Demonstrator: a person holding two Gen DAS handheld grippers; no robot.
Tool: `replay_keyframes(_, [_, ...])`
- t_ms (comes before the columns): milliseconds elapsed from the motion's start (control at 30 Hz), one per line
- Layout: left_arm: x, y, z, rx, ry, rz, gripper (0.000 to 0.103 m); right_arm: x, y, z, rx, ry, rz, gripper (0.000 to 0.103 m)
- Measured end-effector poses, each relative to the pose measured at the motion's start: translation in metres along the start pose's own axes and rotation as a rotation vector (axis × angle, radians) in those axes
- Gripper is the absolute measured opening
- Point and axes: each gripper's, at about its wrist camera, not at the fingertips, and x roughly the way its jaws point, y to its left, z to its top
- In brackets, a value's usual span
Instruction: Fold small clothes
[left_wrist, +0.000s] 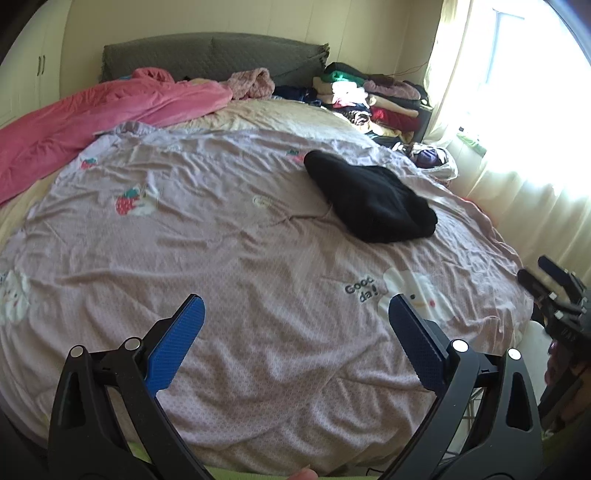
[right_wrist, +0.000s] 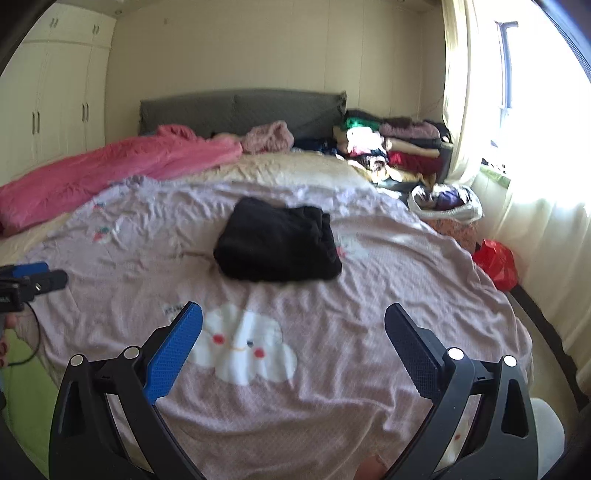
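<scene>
A black garment (right_wrist: 277, 245) lies bundled on the lilac bedspread (right_wrist: 332, 369), ahead of both tools and well apart from them; the right tool (right_wrist: 293, 343) faces it more squarely than the left tool (left_wrist: 295, 334). Both tools are spread and empty. It looks soft, thick, roughly folded.
</scene>
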Motion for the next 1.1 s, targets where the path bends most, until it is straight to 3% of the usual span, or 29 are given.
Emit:
replay_keyframes(200, [0.007,0.000,-0.005,0.003,0.015,0.020,0.094,0.021,0.009,-0.013,0.016,0.058,0.012,0.099])
replay_keyframes(1100, [0.013,-0.003,-0.012,0.003,0.041,0.053,0.094,0.022,0.016,-0.016,0.016,0.045,0.043,0.099])
